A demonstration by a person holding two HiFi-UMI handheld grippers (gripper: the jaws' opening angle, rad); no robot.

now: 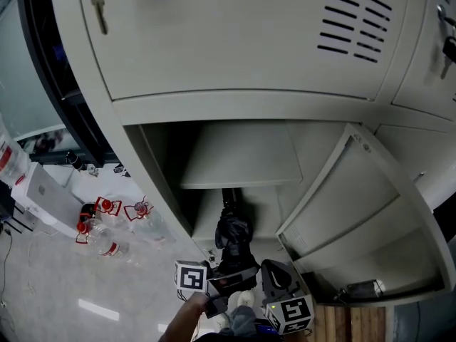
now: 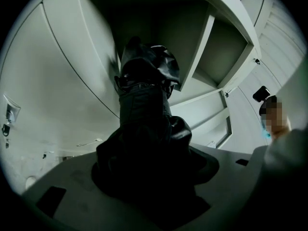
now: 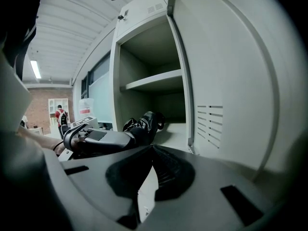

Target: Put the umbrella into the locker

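Note:
A folded black umbrella (image 1: 232, 232) points into the lower compartment of the open grey locker (image 1: 164, 169), its far end lying on the compartment floor below the shelf (image 1: 239, 166). My left gripper (image 1: 229, 268) is shut on the umbrella's near end. In the left gripper view the umbrella (image 2: 144, 114) fills the space between the jaws of my left gripper (image 2: 149, 179) and reaches toward the locker interior. My right gripper (image 1: 269, 268) hovers just right of it, shut and holding nothing. The right gripper view shows its pads (image 3: 163, 170) closed together, with the umbrella (image 3: 143, 124) and left gripper (image 3: 98, 139) ahead.
The locker door (image 1: 356, 219) swings open at the right, close beside my right gripper. Several plastic bottles with red caps (image 1: 107, 226) lie on the floor at the left. A key (image 1: 100, 9) hangs in the closed upper door. A person stands far off (image 3: 60, 117).

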